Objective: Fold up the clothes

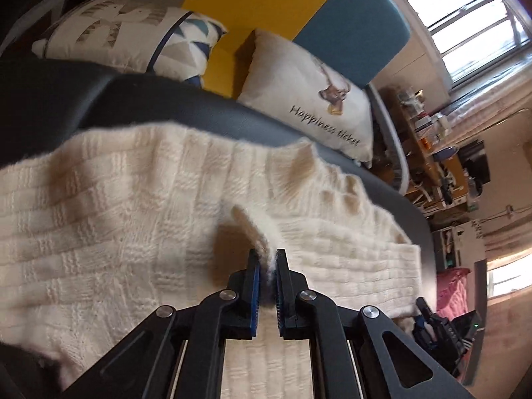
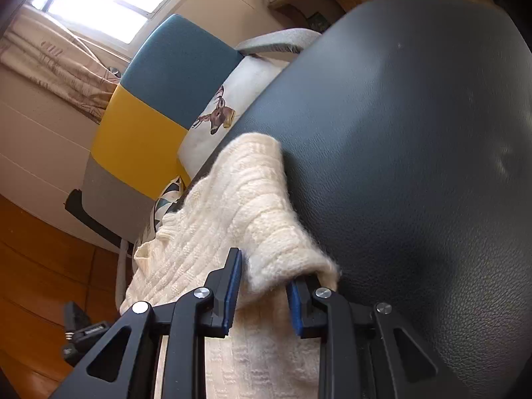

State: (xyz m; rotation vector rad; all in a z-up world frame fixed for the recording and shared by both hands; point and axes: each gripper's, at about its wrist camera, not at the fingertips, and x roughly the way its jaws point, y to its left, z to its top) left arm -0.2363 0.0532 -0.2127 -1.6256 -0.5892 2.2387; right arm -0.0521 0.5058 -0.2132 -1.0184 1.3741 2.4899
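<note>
The cream knit (image 1: 133,219) spread on the dark counter (image 1: 166,106) is judged soft, light and limp — best taken at edges, as now: left fingers (image 1: 267,256) pinched on a fold, right fingers (image 2: 266,272) around a thick hem

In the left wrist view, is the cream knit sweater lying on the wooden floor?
No, the cream knit sweater lies spread on a dark leather-like surface, in front of two cushions.
</note>
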